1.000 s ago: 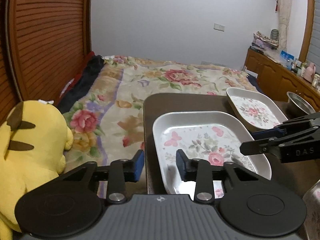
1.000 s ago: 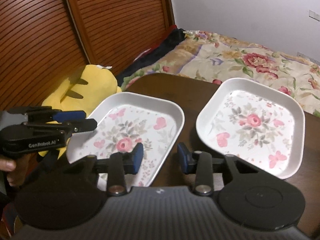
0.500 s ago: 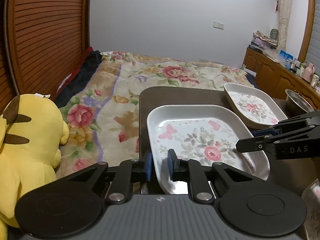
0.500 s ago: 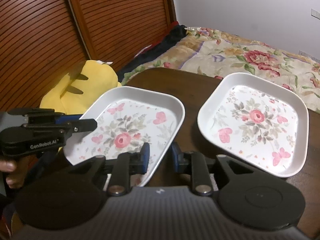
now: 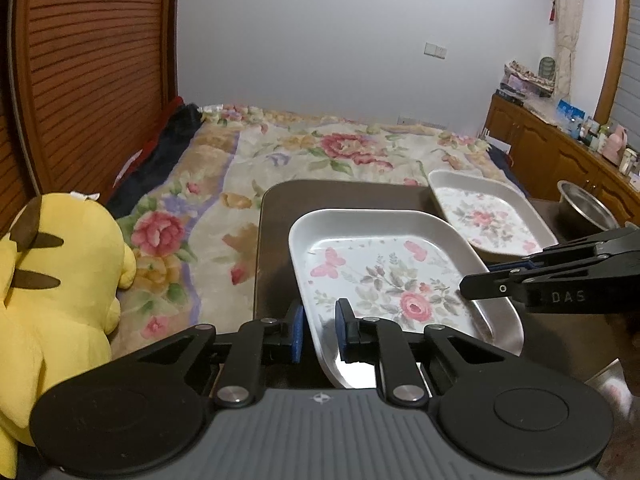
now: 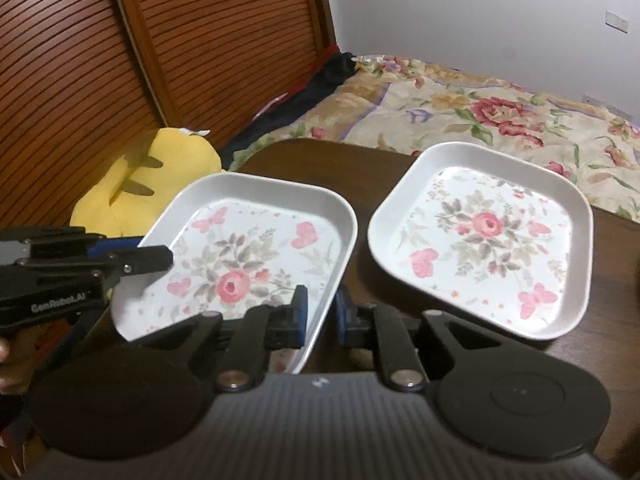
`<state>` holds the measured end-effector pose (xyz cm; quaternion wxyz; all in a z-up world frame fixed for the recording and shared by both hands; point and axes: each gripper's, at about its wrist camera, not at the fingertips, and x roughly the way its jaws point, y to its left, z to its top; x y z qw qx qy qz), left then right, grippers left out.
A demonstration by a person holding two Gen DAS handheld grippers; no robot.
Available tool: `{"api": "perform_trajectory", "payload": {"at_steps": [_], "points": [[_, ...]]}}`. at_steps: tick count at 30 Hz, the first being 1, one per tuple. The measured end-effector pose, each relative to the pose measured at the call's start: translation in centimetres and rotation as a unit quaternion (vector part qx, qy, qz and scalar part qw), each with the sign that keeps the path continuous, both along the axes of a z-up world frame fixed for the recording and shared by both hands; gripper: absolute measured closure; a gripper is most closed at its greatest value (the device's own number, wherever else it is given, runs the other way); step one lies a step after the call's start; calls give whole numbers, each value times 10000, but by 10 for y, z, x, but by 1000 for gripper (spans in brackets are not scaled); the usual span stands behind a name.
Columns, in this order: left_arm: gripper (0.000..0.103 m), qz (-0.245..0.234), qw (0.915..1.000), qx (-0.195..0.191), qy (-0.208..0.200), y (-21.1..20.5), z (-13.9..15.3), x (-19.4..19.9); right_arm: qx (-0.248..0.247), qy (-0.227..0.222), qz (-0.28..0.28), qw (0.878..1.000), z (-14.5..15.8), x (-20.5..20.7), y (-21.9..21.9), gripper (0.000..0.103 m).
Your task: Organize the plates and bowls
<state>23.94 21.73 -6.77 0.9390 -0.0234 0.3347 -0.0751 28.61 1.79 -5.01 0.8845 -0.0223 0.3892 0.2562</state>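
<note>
**Left wrist view: two grippers clamped on one floral dish**

Left wrist view shows the left gripper (image 5: 319,330) with its blue-padded fingers closed on the near rim of a white rounded-square dish printed with a pink rose and butterflies (image 5: 384,276). One pad sits outside the rim and one inside. The right gripper (image 5: 476,280) reaches in from the right and pinches the dish's opposite edge.

Right wrist view shows the same rose-and-butterfly dish (image 6: 256,248) with the right gripper (image 6: 320,314) clamped across its near corner rim, and the left gripper (image 6: 156,258) gripping its left edge. The dish appears tilted, its gripped edges raised above the dark brown wooden table (image 6: 360,168).

A second white floral dish (image 6: 484,236) lies flat on the table just beside the first, apart from it. A shiny steel bowl (image 5: 584,204) stands farther right on the table. A yellow plush toy (image 5: 56,280) sits on the flowered bedspread (image 5: 280,152) beyond the table's left side.
</note>
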Motion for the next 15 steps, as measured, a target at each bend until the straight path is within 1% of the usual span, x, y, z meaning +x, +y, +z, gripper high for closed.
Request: {"api": "perform_trajectory", "payload": {"at_steps": [15], "points": [[85, -68, 9996, 133, -228, -19, 28, -17, 217, -209, -28, 9995, 29, -15, -24, 88]]}}
